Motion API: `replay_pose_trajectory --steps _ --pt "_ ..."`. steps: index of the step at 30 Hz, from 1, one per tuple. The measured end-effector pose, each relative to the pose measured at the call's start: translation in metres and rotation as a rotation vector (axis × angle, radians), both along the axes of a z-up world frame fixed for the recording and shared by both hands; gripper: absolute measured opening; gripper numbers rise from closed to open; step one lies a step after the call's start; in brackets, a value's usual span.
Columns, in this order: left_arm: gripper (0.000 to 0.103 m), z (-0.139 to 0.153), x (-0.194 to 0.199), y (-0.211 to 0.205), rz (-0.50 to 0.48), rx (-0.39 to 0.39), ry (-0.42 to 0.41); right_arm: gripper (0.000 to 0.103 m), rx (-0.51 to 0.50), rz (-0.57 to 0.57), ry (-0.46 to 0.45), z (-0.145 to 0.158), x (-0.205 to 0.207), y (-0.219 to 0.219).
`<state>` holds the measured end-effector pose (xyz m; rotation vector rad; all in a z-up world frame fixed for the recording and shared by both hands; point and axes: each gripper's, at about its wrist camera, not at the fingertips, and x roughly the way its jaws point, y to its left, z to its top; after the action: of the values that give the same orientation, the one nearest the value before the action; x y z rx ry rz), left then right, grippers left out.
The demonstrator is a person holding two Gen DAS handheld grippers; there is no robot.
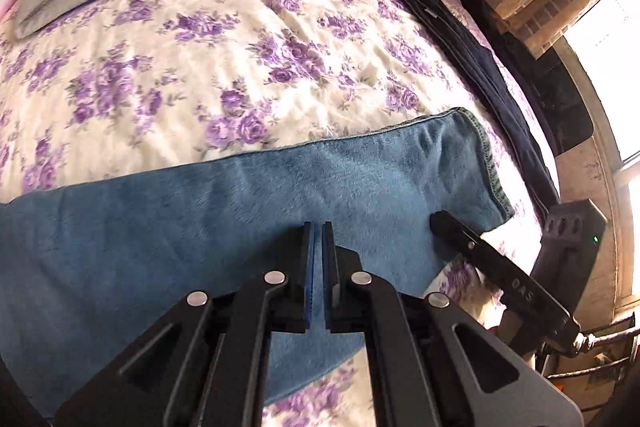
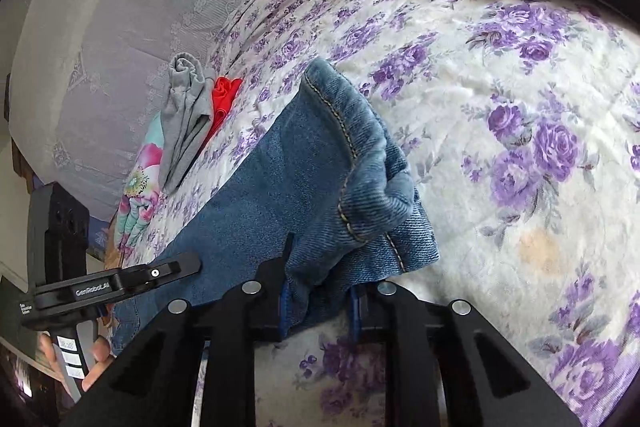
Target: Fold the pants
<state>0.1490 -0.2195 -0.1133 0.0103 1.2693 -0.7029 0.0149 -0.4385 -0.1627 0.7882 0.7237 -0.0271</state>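
the blue denim pants (image 2: 304, 179) lie doubled lengthwise on the purple-flowered bedspread (image 1: 208, 59). the right gripper (image 2: 320, 301) pinches the bunched waist end; the left gripper (image 1: 317, 227) hovers over the legs, closed and empty. the crosswise folds look yet undone.

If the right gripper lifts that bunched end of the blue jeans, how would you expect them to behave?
The blue jeans already bunch and curl at the right gripper, so they will probably drape limply. Thick stitched seams suggest some weight. The long flat leg would likely drag across the floral bedspread.
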Motion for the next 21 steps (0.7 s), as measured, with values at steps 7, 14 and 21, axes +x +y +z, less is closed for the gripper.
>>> replay_pose_trajectory --steps 7,14,21 --pt "0.001 -0.017 0.000 -0.009 0.019 0.001 0.031 0.020 -0.044 0.008 -0.010 0.000 0.000 0.003" --pt "0.001 -0.016 -0.028 -0.023 -0.021 0.072 -0.071 0.020 -0.056 0.007 -0.015 0.000 0.000 0.004" --pt "0.003 -0.018 -0.023 -0.014 -0.024 0.017 -0.059 0.020 -0.071 0.006 -0.009 0.001 0.001 0.006"
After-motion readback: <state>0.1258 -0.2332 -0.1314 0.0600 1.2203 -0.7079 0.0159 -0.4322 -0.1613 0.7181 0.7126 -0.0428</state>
